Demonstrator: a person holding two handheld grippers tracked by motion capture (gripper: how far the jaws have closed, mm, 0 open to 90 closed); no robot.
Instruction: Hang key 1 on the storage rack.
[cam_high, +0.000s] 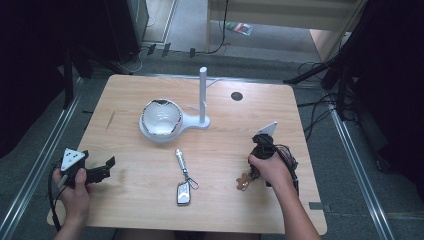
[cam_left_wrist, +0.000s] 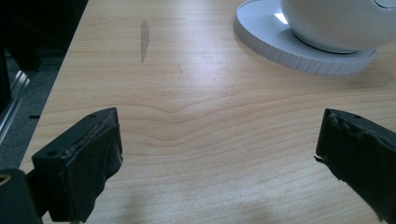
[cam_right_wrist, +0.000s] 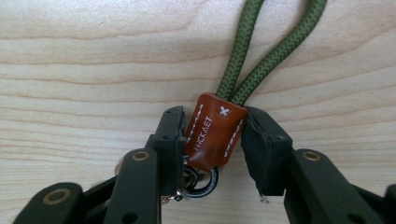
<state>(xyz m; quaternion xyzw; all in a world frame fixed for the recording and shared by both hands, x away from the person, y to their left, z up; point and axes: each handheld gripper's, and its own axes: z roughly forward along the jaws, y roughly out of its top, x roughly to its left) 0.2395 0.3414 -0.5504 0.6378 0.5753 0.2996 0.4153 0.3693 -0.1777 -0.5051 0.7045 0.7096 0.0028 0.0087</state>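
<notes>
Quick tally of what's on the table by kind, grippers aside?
White bowls: 1, bowl
White stands with an upright post: 1, stand, its round base under the bowl
Silver key fobs on a chain: 1, key fob
Keychains with brown leather tab and green cord: 1, leather-tab keychain, between the right gripper jaws
Total: 4

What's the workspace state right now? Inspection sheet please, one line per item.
Surface: light wooden table, one dark streak near its left edge.
Job's things: brown leather tab on a green cord loop; silver key fob with keychain; white bowl on a white stand with an upright post.
Clutter: small dark round disc.
Grippers: left gripper open over bare wood; right gripper shut on the leather tab.
Cables: black leads on the floor.
Surroundings: grey floor, metal rails, dark stands.
</notes>
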